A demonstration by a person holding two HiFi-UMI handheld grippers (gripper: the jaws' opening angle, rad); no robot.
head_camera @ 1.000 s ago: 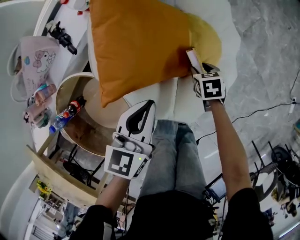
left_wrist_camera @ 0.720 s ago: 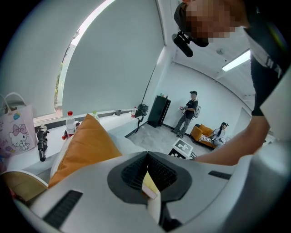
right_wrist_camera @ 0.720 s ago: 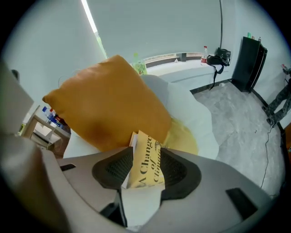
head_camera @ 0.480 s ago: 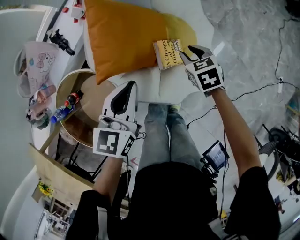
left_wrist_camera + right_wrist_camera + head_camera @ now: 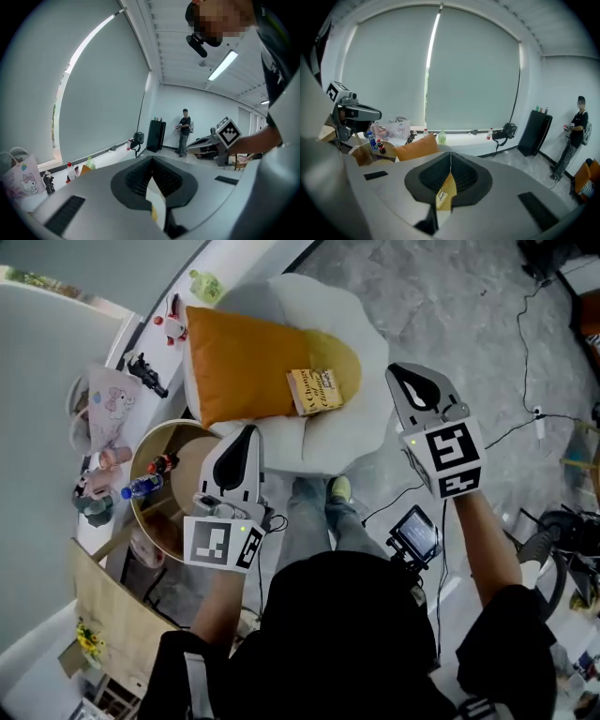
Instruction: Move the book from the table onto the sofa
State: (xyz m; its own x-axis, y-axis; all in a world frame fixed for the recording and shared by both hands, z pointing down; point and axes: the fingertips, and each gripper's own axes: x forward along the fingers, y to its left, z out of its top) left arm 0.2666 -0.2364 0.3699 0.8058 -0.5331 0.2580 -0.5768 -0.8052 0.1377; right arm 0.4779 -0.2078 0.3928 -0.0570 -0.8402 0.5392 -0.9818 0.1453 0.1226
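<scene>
Head view: yellow paperback book (image 5: 314, 391) lies flat on orange cushion (image 5: 234, 367) of white padded sofa (image 5: 319, 306), ahead-left of right claw (image 5: 412, 385) and well apart; likely delivered.
Left gripper view: left claw (image 5: 152, 161) pinched together, empty, unneeded here.
Right gripper view: jaws have just been closing; tips meet on nothing.

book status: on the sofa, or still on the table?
On the sofa. The book lies flat, cover up, on the orange cushion that rests on the seat, away from the round table.
</scene>
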